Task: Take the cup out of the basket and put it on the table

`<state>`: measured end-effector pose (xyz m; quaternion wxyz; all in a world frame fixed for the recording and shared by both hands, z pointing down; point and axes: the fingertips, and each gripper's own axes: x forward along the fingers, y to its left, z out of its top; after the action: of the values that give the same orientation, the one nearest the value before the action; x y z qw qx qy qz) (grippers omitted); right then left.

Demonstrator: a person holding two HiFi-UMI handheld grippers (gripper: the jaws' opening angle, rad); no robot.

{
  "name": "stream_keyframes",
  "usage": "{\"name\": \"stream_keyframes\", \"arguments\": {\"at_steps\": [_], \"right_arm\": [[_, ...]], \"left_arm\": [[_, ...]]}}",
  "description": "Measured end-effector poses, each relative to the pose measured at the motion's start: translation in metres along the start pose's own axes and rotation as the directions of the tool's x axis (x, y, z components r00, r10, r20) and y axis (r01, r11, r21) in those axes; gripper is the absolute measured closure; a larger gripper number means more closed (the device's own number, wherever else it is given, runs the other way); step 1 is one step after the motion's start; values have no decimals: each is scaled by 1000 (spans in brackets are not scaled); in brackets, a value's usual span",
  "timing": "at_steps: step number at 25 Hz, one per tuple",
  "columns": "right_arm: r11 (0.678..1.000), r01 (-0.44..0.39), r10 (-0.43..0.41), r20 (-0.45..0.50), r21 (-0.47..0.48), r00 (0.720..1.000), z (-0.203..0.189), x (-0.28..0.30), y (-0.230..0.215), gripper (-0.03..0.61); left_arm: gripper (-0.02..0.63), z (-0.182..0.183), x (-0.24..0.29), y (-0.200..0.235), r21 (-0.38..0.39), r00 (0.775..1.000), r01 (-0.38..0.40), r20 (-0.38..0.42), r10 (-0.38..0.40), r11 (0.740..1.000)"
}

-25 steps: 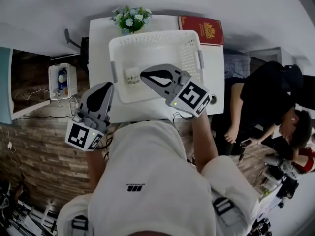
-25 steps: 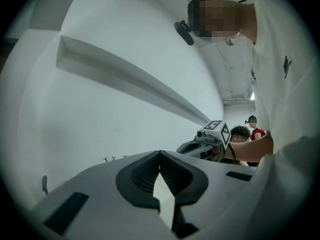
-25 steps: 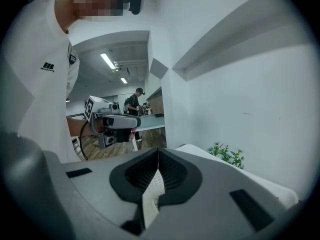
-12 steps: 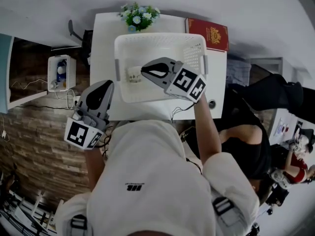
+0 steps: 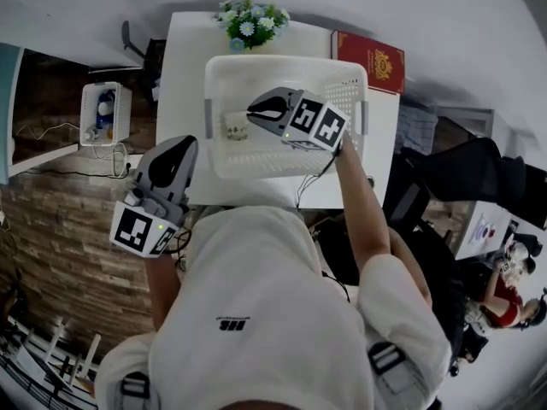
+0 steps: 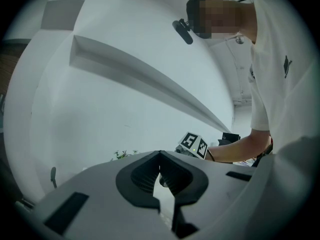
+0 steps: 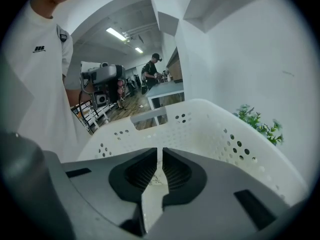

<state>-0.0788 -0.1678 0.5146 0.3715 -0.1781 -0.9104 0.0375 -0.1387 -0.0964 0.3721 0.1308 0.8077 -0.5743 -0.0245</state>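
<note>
1. Setup: the white basket (image 5: 282,61) sat on the white table (image 5: 190,71) and covered most of the tabletop. A flower bunch (image 5: 250,22) stood at the far edge, and a red book (image 5: 373,58) lay at the far right corner, beside the basket.
2. Cup (image 5: 234,127): small and pale, it was inside the basket on the left part of its floor, near the left wall. It had not yet been lifted out.
3. Right gripper (image 5: 253,114): it was tilted downward inside the basket rim, with its tips just right of the cup. The head view could not settle whether they touched.
4. Right gripper (image 7: 160,151), own view: the jaws were closed to a thin slit and gripped nothing. Only a pale surface with faint marks showed through the slit, and I could not tell whether it was the cup. The perforated basket wall (image 7: 215,129) curved across ahead.
5. Left gripper (image 5: 182,142): it was held off the table's near left corner, outside the basket and well apart from the cup.
6. Left gripper (image 6: 160,154), own view: the jaw tips met and nothing was between them. It pointed roughly level toward a white wall.
7. Surroundings: a small white box (image 5: 104,114) sat left of the table, and a person in black (image 5: 479,173) was at the right.
</note>
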Motion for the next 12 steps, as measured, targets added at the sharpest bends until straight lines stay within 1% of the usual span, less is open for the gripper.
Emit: {"name": "stream_keyframes", "arguments": {"at_steps": [9, 12], "right_arm": [[996, -82, 85, -108, 26, 991, -32, 30, -17, 558], [993, -112, 115, -150, 27, 982, -43, 41, -18, 536]], "left_arm": [[604, -7, 2, 7, -20, 1000, -15, -17, 15, 1000], [604, -8, 2, 9, -24, 1000, -20, -20, 19, 1000]]}}
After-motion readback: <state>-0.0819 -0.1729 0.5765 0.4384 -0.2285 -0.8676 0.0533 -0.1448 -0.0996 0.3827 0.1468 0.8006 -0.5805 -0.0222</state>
